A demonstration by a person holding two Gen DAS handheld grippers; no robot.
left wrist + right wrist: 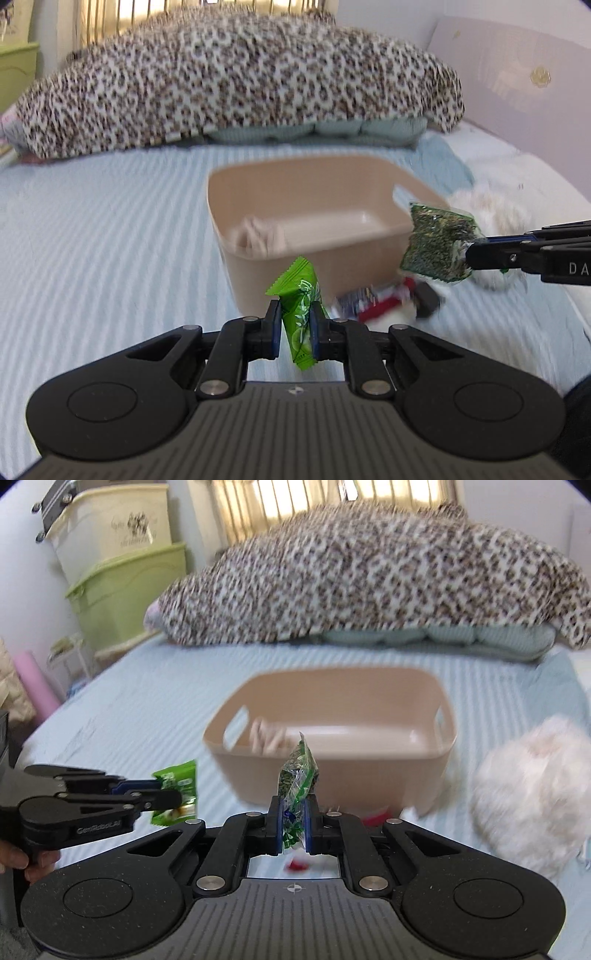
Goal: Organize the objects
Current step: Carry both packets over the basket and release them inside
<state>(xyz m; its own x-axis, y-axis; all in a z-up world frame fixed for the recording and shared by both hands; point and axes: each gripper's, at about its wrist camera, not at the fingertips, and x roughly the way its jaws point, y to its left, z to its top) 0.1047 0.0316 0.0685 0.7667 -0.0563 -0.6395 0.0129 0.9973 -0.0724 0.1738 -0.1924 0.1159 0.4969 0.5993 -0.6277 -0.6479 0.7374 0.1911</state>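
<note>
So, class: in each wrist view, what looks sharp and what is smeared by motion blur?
Left wrist view: the left gripper and its bright green packet are crisp; the beige bin and leopard blanket smear. Right wrist view: the right gripper is sharp; the white fluffy thing blurs.

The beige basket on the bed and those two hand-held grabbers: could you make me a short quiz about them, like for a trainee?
1. True or false: the beige basket is empty.
2. What does the left gripper hold?
A. bright green packet
B. red wrapper
C. white fluffy thing
3. Fill in: the right gripper grips a dark green ____.

Key
1. False; a pale item lies inside.
2. A
3. packet
</note>
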